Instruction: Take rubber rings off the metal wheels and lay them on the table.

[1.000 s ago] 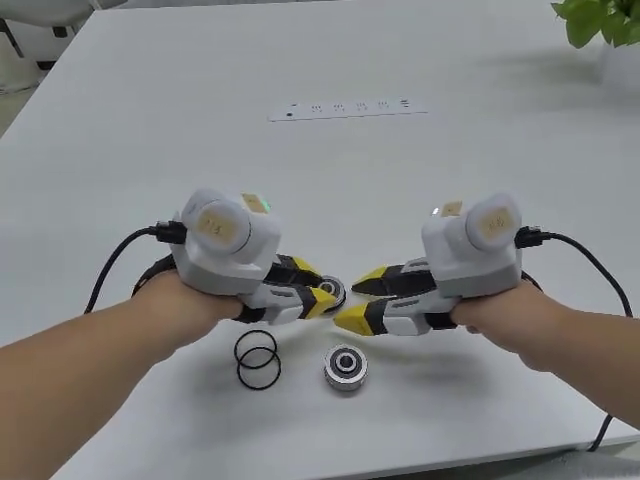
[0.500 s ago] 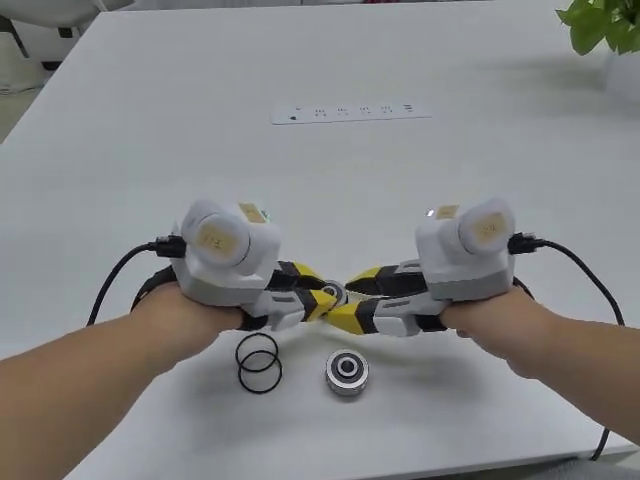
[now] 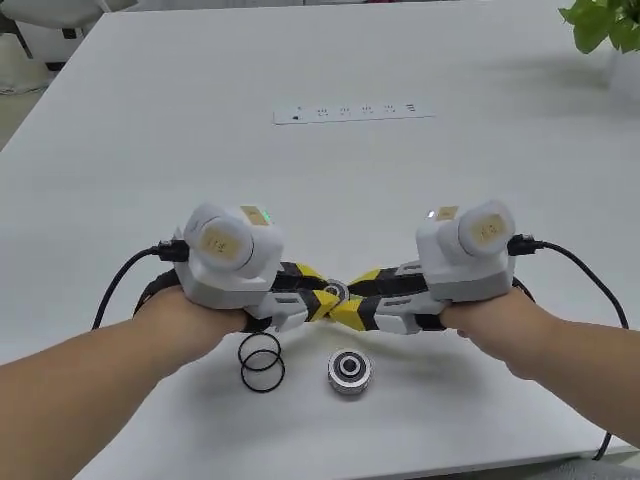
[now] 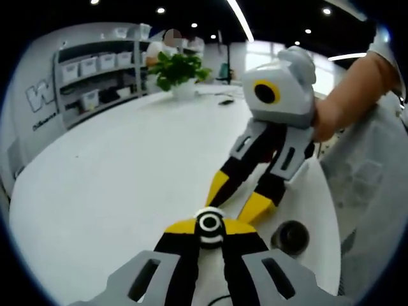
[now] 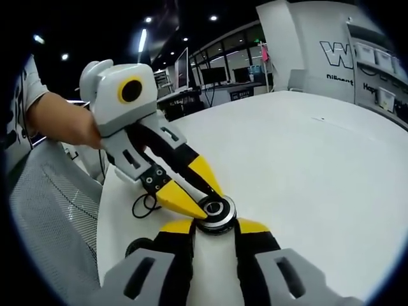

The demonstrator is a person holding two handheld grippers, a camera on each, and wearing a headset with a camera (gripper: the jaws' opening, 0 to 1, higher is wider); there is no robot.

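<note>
A small metal wheel [image 3: 334, 292] with a dark rubber ring on its rim is held above the table, and my left gripper [image 3: 323, 298] is shut on it. In the left gripper view the wheel [image 4: 209, 221] sits face-on between the yellow tips. My right gripper [image 3: 351, 299] faces it from the right, open, its tips on either side of the wheel [image 5: 218, 209]. A second wheel [image 3: 349, 368] lies flat on the table below. Two loose black rubber rings [image 3: 260, 361] lie overlapping to the left of that wheel.
A white power strip [image 3: 353, 112] lies farther back on the white table [image 3: 150, 150]. A green plant [image 3: 600, 22] stands at the far right corner. The table's near edge runs just below the second wheel. Black cables trail from both grippers.
My right gripper has moved left until its open tips reach the wheel held in my left gripper. The rings and second wheel on the table have not moved.
</note>
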